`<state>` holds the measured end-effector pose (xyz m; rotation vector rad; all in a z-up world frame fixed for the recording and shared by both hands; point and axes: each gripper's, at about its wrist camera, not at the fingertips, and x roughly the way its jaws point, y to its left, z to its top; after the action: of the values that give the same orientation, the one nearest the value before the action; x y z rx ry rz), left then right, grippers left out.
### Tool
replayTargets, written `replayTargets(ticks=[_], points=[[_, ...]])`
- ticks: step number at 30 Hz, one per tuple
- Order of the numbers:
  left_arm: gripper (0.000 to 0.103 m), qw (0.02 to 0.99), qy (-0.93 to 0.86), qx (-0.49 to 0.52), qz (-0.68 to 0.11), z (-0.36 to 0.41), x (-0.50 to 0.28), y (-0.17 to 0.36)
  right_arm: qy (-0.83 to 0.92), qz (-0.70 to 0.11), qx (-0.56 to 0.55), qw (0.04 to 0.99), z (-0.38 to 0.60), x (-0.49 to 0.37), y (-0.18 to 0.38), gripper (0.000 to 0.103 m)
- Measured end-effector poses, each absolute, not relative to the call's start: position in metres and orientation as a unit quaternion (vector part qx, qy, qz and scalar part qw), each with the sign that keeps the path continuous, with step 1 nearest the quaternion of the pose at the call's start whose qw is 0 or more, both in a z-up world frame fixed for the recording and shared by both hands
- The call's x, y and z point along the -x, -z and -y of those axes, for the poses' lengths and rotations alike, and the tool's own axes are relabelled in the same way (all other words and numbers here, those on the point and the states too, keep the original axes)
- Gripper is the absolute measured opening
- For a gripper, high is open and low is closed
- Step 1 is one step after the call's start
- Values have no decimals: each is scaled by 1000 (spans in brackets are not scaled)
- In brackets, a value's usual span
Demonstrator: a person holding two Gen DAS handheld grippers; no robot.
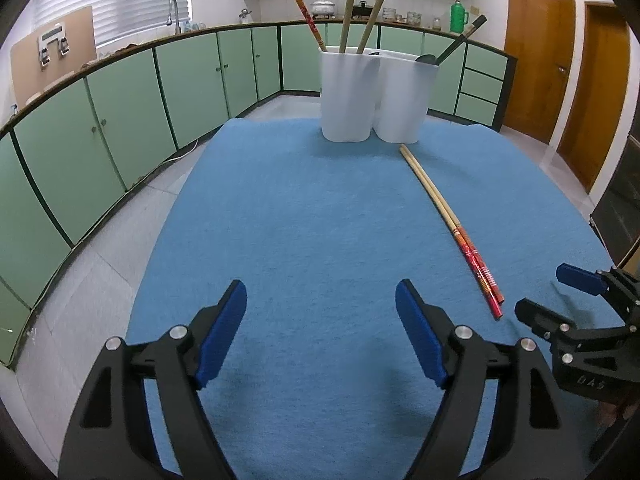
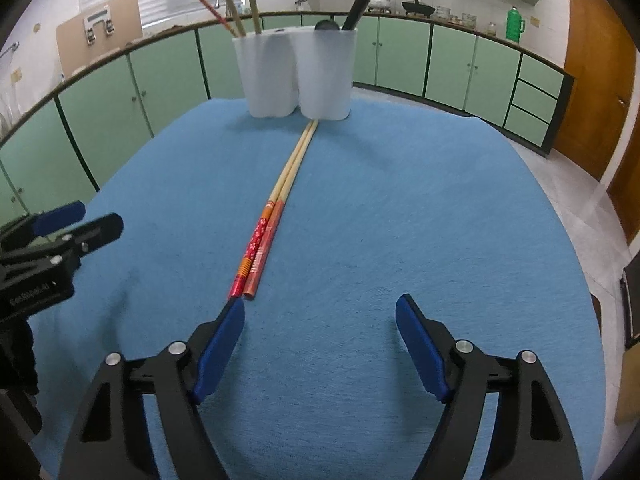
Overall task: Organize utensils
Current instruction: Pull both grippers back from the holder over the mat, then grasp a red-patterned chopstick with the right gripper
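A pair of chopsticks (image 1: pixel 448 224) with red decorated ends lies side by side on the blue cloth, tips pointing at the holder; it also shows in the right wrist view (image 2: pixel 276 208). A white two-compartment utensil holder (image 1: pixel 374 92) stands at the far end, also in the right wrist view (image 2: pixel 296 76). Its left compartment holds a red chopstick and two bamboo sticks, its right one dark utensils. My left gripper (image 1: pixel 320 300) is open and empty over the near cloth. My right gripper (image 2: pixel 320 320) is open and empty, its left finger just short of the chopsticks' red ends.
The blue cloth (image 1: pixel 300 208) covers the table, with floor beyond its left and right edges. Green kitchen cabinets (image 1: pixel 120 120) run behind. Wooden doors (image 1: pixel 540 48) stand at the right. The right gripper shows in the left wrist view (image 1: pixel 548 292), the left gripper in the right wrist view (image 2: pixel 80 220).
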<state>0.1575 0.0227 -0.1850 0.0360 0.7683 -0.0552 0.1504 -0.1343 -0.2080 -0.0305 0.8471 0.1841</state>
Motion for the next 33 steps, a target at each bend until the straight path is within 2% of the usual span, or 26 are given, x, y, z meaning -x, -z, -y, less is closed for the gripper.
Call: replayTargets(ticks=[15,26,28,30,33], points=[[77,925,20,-9,-379,-31,-159,189,-101,-421,30,901,115,-162,212,76],[77,925,21,-11,-380,-28,-158,189,-112,-421,16,900,107,-169,213,31],[77,924,23,-12,-380,-25,-158,189,-123,-422,18,898,103,-168,214,13],[77,924,25,-12,-382,-22,-158,190,-126,-422,21,898,101,-168,214,7],[77,923,31,-12,-383,-16,-157,190,-125,-422,13,898,107,-167,213,6]])
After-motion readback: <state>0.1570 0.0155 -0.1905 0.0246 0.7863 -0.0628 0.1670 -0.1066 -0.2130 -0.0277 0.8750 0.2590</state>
